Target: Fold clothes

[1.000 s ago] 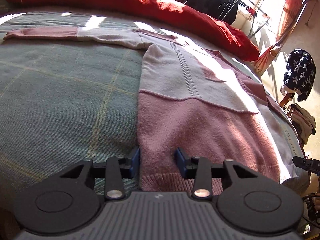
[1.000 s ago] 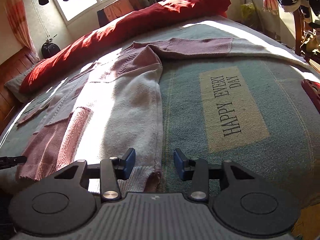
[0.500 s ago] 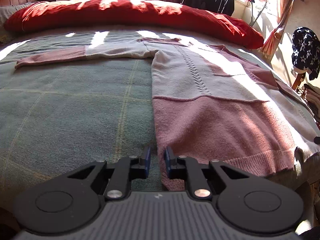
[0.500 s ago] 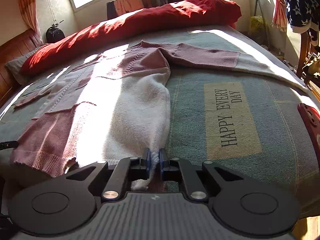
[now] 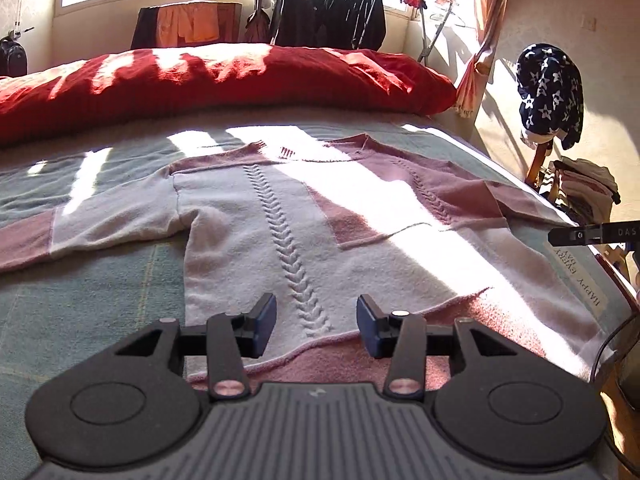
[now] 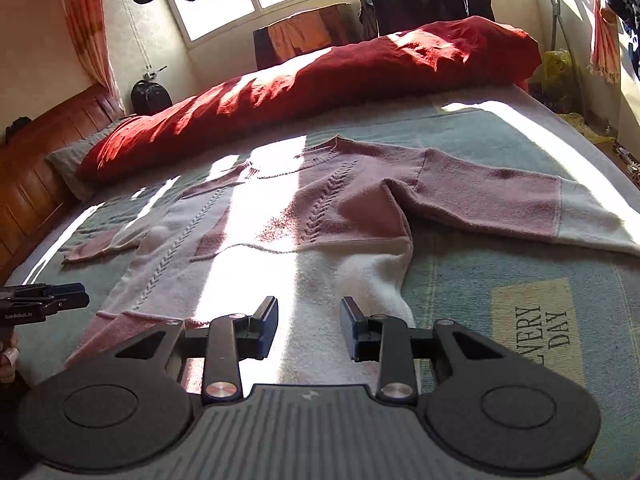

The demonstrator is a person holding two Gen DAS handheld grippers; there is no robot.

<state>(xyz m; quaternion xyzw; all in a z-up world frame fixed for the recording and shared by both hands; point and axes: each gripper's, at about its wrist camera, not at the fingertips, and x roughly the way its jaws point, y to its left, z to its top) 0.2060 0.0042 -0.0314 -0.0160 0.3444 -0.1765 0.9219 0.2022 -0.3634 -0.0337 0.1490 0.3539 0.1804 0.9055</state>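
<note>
A pink and white patchwork sweater (image 5: 260,240) (image 6: 320,208) lies spread flat on the bed, front up, neck towards the far side. Its sleeves stretch sideways: one sleeve (image 5: 80,232) to the left, the other sleeve (image 6: 500,204) to the right. My left gripper (image 5: 316,308) hovers over the seam between the white body and the pink lower band. Its jaws are opening and nothing is between them. My right gripper (image 6: 309,310) hovers over the white part near the sweater's right edge, jaws opening too, with nothing pinched. Each gripper shows at the edge of the other's view.
A green checked blanket (image 5: 80,320) with a printed text patch (image 6: 540,328) covers the bed. A red duvet (image 5: 200,80) lies along the far side, a wooden headboard (image 6: 40,160) at the left. A chair with a star-print garment (image 5: 548,92) and a clothes rack (image 5: 328,12) stand beyond.
Both grippers closed on the sweater's hem corners half a second ago. Now both stand apart again, and both hands have moved forward and up over the sweater's body.
</note>
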